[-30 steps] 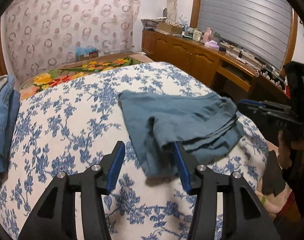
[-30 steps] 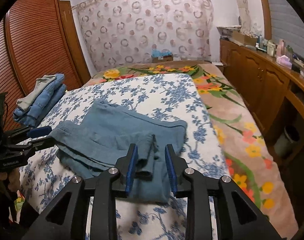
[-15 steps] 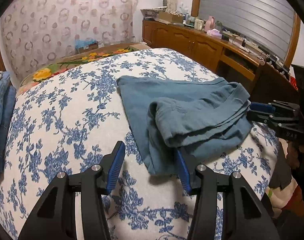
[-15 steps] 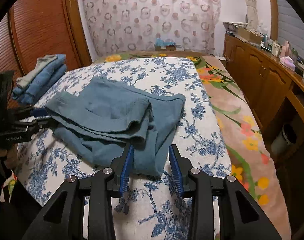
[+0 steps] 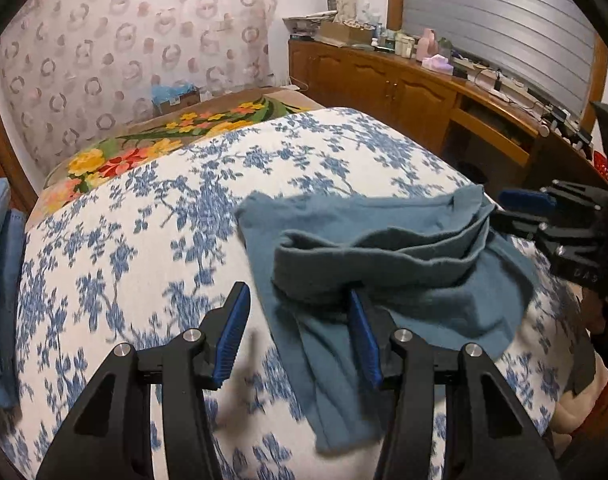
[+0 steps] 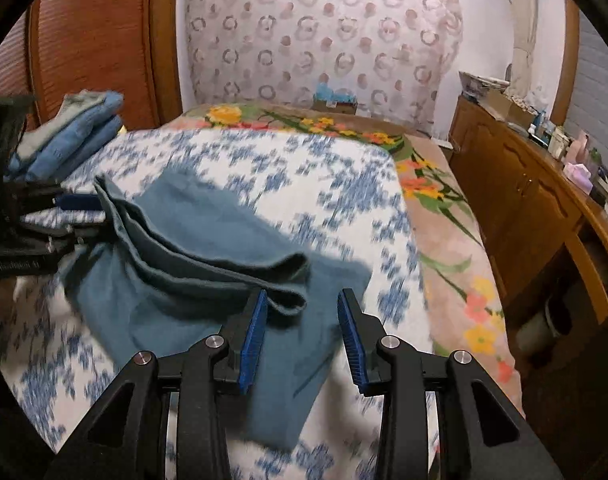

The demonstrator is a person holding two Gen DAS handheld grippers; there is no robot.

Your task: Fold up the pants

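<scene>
Teal pants (image 5: 404,264) lie loosely folded on the blue-flowered sheet (image 5: 144,240), their upper layer sagging open along one edge. My left gripper (image 5: 298,300) is open at the near left edge; its right fingertip is tucked under the upper fold and its left finger is over bare sheet. In the right wrist view the pants (image 6: 192,240) spread leftward, and my right gripper (image 6: 302,298) is open with the rounded end of the fold lying loose between its fingers. Each gripper shows in the other's view: the right (image 5: 504,212) and the left (image 6: 88,216), both at the pants' edges.
A stack of folded blue jeans (image 6: 72,128) sits at the far left of the bed. A flowered blanket (image 6: 444,220) covers the bed's right side. A wooden cabinet (image 6: 524,200) with clutter on top runs along the right wall, and a wooden wardrobe (image 6: 92,40) stands behind the stack.
The right gripper let the fold go, opened wider and shifted along the pants' edge. The left gripper moved toward the pants, and its right finger slid under the upper fold.
</scene>
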